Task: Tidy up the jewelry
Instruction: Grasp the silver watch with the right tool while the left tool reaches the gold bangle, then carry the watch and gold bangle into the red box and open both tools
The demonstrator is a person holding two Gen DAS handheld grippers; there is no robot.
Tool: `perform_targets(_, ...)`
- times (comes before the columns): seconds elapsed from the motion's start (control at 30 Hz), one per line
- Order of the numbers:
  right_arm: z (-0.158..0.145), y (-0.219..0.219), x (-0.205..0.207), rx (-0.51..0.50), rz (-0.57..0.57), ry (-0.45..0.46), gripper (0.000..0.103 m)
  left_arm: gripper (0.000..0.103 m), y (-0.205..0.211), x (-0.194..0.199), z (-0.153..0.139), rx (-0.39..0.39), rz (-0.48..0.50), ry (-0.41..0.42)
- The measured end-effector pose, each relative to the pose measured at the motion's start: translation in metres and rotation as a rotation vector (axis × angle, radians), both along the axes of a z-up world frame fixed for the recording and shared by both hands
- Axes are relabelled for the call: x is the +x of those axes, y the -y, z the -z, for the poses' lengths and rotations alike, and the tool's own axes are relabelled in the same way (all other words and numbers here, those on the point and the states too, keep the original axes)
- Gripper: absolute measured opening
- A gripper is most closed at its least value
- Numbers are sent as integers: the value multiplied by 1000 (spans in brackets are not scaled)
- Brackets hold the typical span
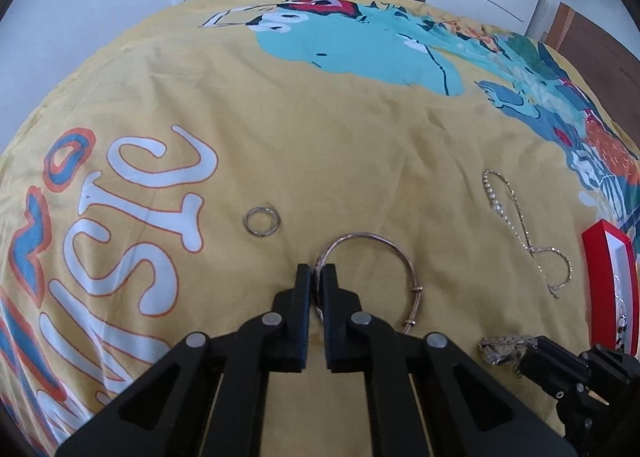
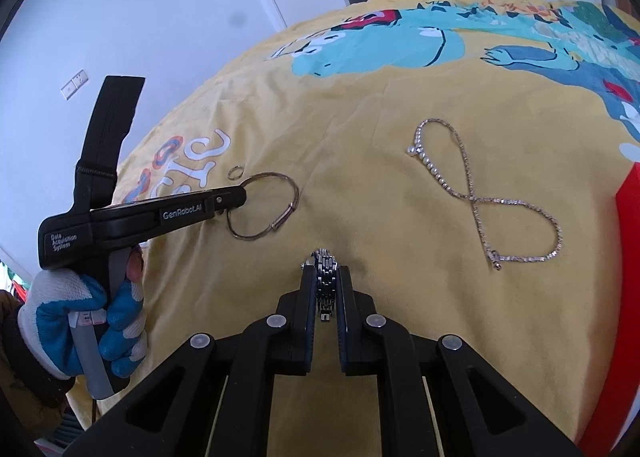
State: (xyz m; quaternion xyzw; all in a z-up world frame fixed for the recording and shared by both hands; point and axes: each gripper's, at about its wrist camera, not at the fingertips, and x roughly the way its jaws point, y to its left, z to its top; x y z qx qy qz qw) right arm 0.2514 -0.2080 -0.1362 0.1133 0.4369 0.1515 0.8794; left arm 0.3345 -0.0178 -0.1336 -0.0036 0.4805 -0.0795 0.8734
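Observation:
A thin wire bangle [image 1: 384, 253] lies on the yellow printed bedspread [image 1: 320, 161], and my left gripper [image 1: 316, 271] is shut on its near-left rim. From the right wrist view the same bangle [image 2: 276, 201] shows with the left gripper [image 2: 240, 197] clamped on its edge. My right gripper [image 2: 325, 271] is shut on a silver metal-link bracelet [image 2: 325, 277], which stands on edge between the pads. In the left wrist view that bracelet [image 1: 502, 349] bunches at the right gripper's tips. A small silver ring [image 1: 262, 220] lies left of the bangle. A long beaded necklace [image 2: 476, 193] rests in a figure-eight to the right.
A red jewelry box [image 1: 610, 285] with a white lining sits at the right edge of the bed, and its red side [image 2: 624, 257] fills the right border of the right wrist view. A gloved hand [image 2: 80, 321] holds the left gripper's handle. Wardrobe and doors stand beyond the bed.

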Motion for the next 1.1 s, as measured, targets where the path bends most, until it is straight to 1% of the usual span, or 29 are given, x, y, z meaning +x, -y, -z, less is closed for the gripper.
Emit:
perform_targets(0.4, -55, 9, -32, -16, 19, 75, 8, 4, -3, -41, -55, 42, 17, 68)
perform_targets(0.53, -77, 15, -48, -24, 34, 113, 9, 4, 5, -57, -77, 44, 36, 97)
perform_targets(0.63, -94, 27, -60, -28, 56, 142, 9, 4, 18, -69, -93, 25, 59, 114)
perform_targets(0.73, -106, 46, -73, -42, 88, 162, 9, 4, 40, -79, -106, 8, 92, 127)
perform_targets(0.87, -115, 83, -89, -67, 144, 176, 9, 4, 83, -90, -115, -20, 157, 134)
perform_targets(0.97, -115, 115, -99, -88, 188, 171, 9, 4, 122, -99, -117, -42, 220, 129)
perform_targets(1.1, -104, 160, -113, -122, 244, 143, 9, 4, 179, -111, -110, -58, 315, 110)
